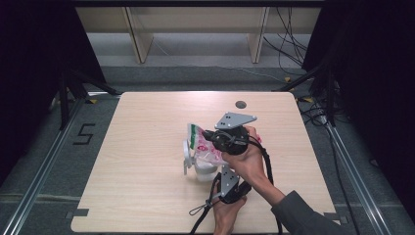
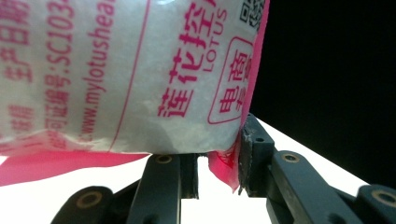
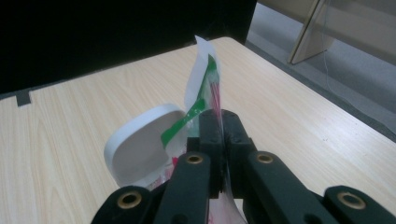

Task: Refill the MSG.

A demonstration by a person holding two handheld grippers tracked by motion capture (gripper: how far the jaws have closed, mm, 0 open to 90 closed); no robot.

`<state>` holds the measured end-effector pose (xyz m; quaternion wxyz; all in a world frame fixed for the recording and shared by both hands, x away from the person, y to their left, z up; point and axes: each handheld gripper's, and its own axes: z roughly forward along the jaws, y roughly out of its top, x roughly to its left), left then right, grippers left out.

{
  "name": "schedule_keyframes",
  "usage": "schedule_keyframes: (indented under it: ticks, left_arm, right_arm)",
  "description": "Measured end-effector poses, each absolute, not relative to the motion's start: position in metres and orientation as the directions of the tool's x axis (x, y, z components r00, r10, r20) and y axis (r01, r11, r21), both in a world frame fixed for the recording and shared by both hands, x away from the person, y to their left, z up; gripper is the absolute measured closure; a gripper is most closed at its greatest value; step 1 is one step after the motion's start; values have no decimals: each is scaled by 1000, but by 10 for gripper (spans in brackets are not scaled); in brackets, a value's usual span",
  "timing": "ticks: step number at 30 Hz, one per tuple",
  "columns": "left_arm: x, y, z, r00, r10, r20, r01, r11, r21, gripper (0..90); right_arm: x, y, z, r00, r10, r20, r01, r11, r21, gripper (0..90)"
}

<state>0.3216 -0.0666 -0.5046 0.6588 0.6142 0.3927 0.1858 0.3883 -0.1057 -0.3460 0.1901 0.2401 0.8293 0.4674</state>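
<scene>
Pouch point(image 1: 203, 145): white plastic with pink print and a green stripe, held above the white container, near the tabletop's middle.
Container point(image 1: 201, 171): white, hinged lid point(image 3: 140, 144) standing open.
Right hand-held gripper point(image 3: 219, 126): jaws clamped on the pouch's upper edge.
Left hand-held gripper point(image 2: 218, 161): jaws narrow, pinching the pouch's pink lower corner.

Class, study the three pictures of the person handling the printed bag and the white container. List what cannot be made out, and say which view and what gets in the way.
- High view: the white container is partly covered by the bag and the right gripper; its contents are hidden.
- Left gripper view: the bag's printing is cut off by the top and left edges.
- Right gripper view: the container's flipped-up lid is partly hidden behind the jaws; the bag's lower part too.
</scene>
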Motion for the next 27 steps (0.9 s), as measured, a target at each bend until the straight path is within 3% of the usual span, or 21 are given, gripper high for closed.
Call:
schedule_keyframes:
  ticks: [10, 27]
  left_arm:
    - [322, -66, -504, 625, 726, -287, 232, 178, 956, 718]
    - [321, -65, -503, 624, 727, -285, 234, 174, 956, 718]
  right_arm:
    - [387, -105, -343, -807, 588, -57, 256, 436, 863, 894]
    - [388, -103, -346, -811, 580, -81, 233, 447, 864, 894]
